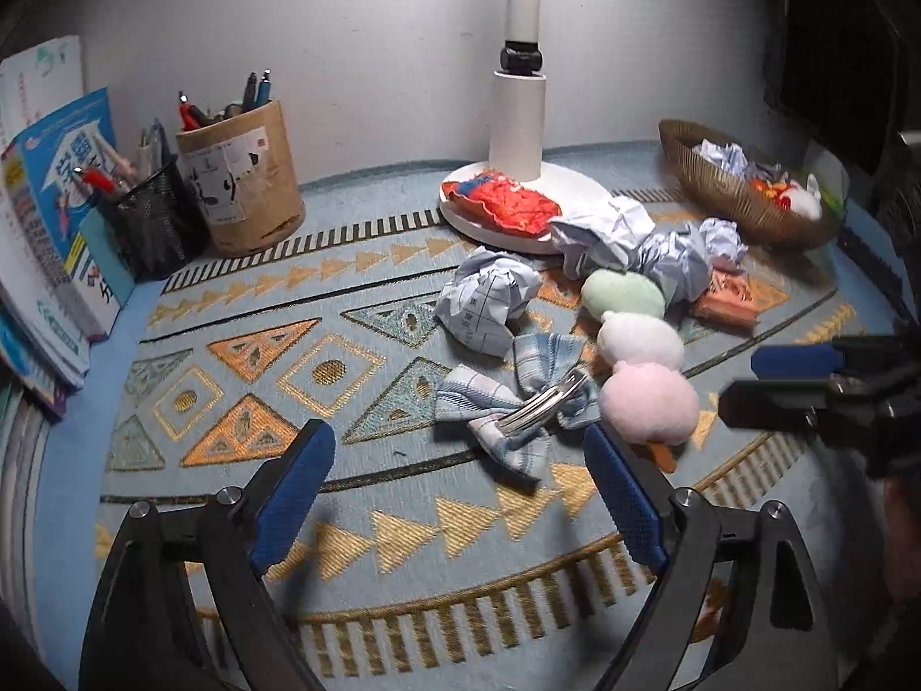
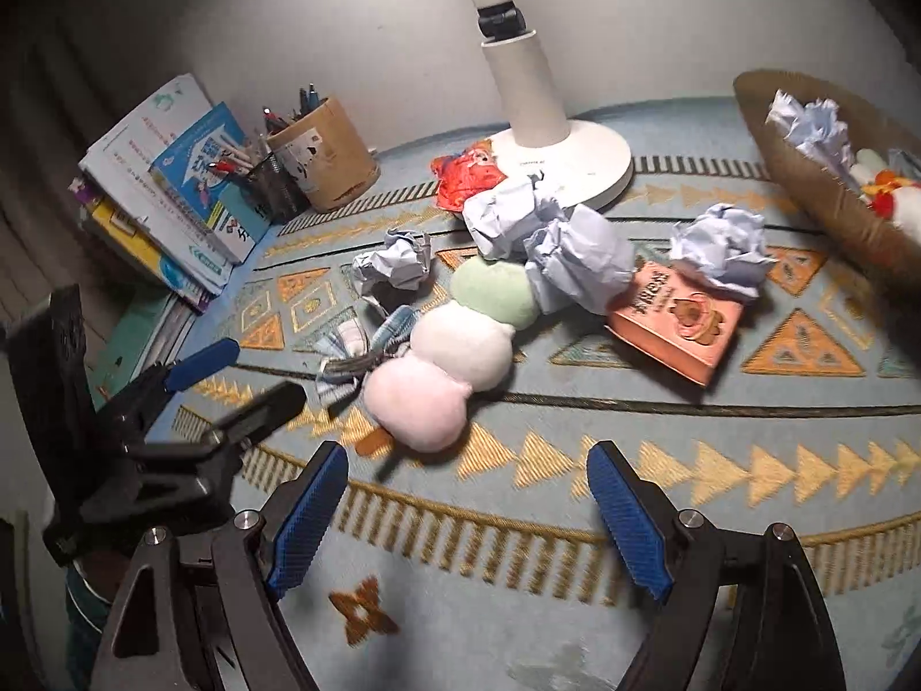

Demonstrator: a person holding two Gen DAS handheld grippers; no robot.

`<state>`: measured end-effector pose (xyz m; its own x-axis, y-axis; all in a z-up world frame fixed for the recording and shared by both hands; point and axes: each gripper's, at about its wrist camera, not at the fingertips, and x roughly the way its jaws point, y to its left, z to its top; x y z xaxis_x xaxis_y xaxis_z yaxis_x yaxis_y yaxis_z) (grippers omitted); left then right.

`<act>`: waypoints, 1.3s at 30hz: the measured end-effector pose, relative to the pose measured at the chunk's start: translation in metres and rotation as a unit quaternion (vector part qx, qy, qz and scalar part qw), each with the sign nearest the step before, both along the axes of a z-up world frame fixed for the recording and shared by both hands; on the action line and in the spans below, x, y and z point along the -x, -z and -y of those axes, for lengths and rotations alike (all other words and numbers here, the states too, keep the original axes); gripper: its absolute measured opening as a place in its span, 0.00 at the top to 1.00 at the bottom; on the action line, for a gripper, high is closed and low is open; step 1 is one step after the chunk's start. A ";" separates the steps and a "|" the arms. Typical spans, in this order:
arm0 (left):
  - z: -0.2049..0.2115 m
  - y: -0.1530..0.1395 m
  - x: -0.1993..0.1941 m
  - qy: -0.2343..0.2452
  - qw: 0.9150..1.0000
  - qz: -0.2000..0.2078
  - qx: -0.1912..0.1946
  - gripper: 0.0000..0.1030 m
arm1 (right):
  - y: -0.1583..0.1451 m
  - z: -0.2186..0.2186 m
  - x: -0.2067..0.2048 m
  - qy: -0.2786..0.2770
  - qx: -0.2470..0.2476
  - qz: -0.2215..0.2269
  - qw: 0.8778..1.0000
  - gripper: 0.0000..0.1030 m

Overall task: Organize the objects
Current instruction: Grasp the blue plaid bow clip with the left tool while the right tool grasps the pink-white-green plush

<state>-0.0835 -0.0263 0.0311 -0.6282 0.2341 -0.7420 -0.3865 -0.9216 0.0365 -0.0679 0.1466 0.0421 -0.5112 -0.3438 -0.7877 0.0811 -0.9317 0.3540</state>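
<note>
A plush skewer of green, white and pink balls (image 1: 639, 340) (image 2: 460, 345) lies on the patterned mat. A plaid bow hair clip (image 1: 518, 403) (image 2: 357, 351) sits beside its pink end. Several crumpled paper balls (image 1: 483, 305) (image 2: 581, 265), a pink box (image 1: 728, 299) (image 2: 676, 322) and a red wrapper (image 1: 506, 201) (image 2: 466, 173) lie behind them. My left gripper (image 1: 455, 437) (image 2: 259, 374) is open just short of the bow, with nothing between its pads. My right gripper (image 2: 467, 455) (image 1: 748, 380) is open near the pink ball and holds nothing.
A woven basket (image 1: 719, 184) (image 2: 806, 184) at the back right holds crumpled paper and a small toy. A white lamp base (image 1: 518, 115) stands at the back centre. At the left are a brown pen holder (image 1: 242, 184), a black mesh cup (image 1: 152, 219) and stacked books (image 1: 52, 219).
</note>
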 end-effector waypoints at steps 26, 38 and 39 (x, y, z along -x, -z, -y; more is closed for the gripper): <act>-0.032 0.013 -0.053 -0.061 0.995 0.066 -0.041 0.78 | -0.009 -0.021 -0.071 -0.202 -0.145 -0.075 0.966 0.39; -0.037 0.018 -0.064 -0.091 0.995 0.035 -0.036 0.77 | 0.015 -0.067 -0.087 -0.028 -0.054 -0.014 0.998 0.18; -0.037 0.018 -0.065 -0.091 0.995 0.033 -0.034 0.77 | 0.017 -0.064 -0.091 -0.022 -0.051 -0.013 0.998 0.18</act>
